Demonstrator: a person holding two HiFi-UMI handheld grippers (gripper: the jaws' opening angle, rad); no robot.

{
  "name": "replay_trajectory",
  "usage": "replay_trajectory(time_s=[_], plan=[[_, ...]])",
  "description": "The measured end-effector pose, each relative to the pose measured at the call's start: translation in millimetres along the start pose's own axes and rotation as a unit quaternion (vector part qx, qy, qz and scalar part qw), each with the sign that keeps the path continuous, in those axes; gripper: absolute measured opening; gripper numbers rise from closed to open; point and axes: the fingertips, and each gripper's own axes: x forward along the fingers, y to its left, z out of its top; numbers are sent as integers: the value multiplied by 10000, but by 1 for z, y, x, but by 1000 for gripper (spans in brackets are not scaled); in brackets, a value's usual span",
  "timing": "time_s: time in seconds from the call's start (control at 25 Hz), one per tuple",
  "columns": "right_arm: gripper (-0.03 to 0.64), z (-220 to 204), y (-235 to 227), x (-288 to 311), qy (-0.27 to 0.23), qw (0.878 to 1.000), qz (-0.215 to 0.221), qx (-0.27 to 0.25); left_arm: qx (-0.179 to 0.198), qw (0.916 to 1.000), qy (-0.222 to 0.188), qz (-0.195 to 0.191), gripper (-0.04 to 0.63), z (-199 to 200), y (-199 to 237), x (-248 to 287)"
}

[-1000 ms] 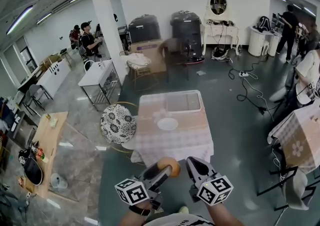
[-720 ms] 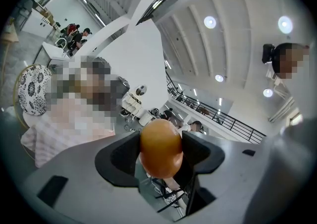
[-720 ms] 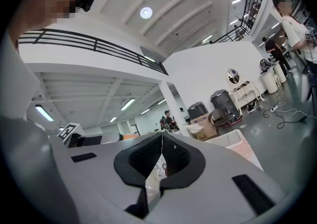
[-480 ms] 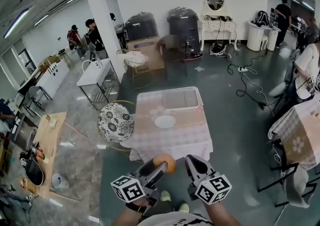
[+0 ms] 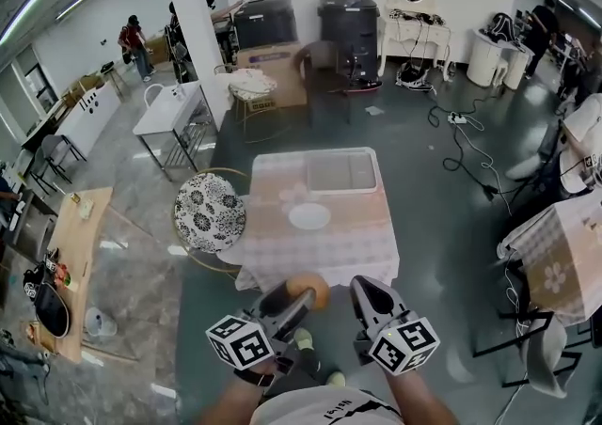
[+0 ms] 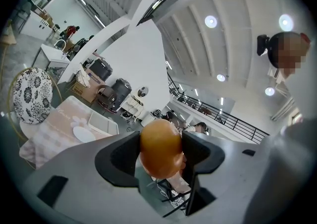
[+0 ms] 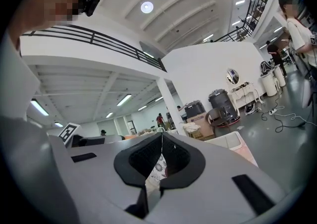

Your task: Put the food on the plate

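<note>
Short of the table's (image 5: 362, 249) near edge, we clamp one orange, egg-shaped piece of food (image 6: 160, 147) between the pads of our left gripper (image 5: 306, 295), its long axis upright between them. Our right gripper (image 5: 363, 290), just to its right, has its jaws pressed together on nothing. One white plate (image 5: 309, 216) lies mid-table, with one tray (image 5: 343, 171) beyond it.

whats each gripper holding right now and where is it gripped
The left gripper holds a round orange-brown food item, with its jaws pressing on opposite sides around the middle. The right gripper is shut and holds nothing.
</note>
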Motion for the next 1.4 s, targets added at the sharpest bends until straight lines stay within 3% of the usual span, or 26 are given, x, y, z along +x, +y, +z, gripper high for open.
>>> replay_trajectory(time_s=[0.36, 1.4], plan=[[17, 17, -11, 61, 27, 9993, -58, -375, 245, 9995, 70, -162, 261, 42, 33, 34], [17, 25, -2, -3, -13, 9978, -78, -655, 288, 9992, 127, -225, 261, -2, -27, 25]])
